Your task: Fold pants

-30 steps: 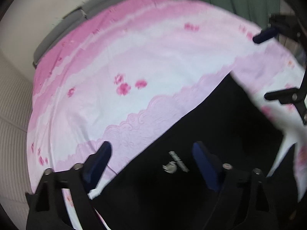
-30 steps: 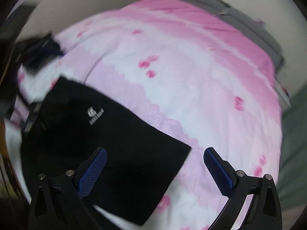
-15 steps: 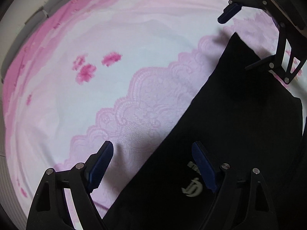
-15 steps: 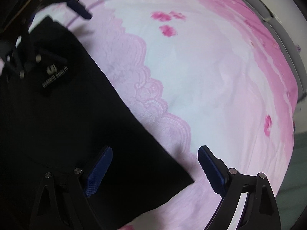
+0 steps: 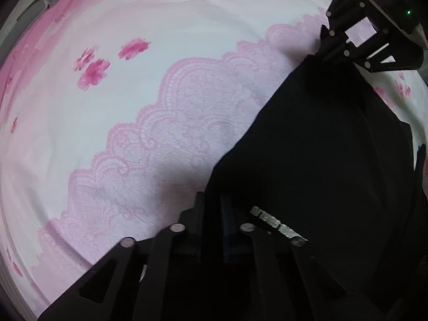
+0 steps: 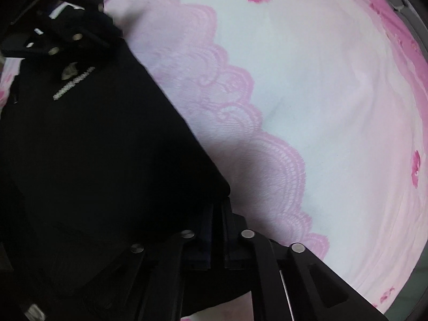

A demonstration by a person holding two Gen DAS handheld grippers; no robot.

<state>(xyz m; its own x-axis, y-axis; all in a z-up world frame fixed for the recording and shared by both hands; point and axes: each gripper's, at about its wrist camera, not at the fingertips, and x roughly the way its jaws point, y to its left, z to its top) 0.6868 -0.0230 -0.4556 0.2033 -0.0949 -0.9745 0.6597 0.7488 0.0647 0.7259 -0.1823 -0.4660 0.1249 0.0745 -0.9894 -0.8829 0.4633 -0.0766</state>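
The left gripper (image 5: 212,208) has its two fingers drawn together, clamped on a corner edge of the black pants (image 5: 321,147). The right gripper (image 6: 218,214) is likewise closed, its fingers pinching the opposite corner of the same edge. In the left wrist view, the right gripper appears at the far upper right, sitting at the far corner of the garment; in the right wrist view, the left gripper shows at the upper left, beside the corner nearest the logo.

The pants lie flat on the bed, a dark slab with one straight edge running between the two grippers. A small white logo with lettering (image 6: 73,80) is printed on the fabric near the left gripper's end.

Beneath the pants is a pink and white bedsheet (image 5: 133,133). A scalloped lace-pattern band (image 6: 235,101) runs alongside the pants' edge, and darker pink flower prints (image 5: 93,72) sit farther out.
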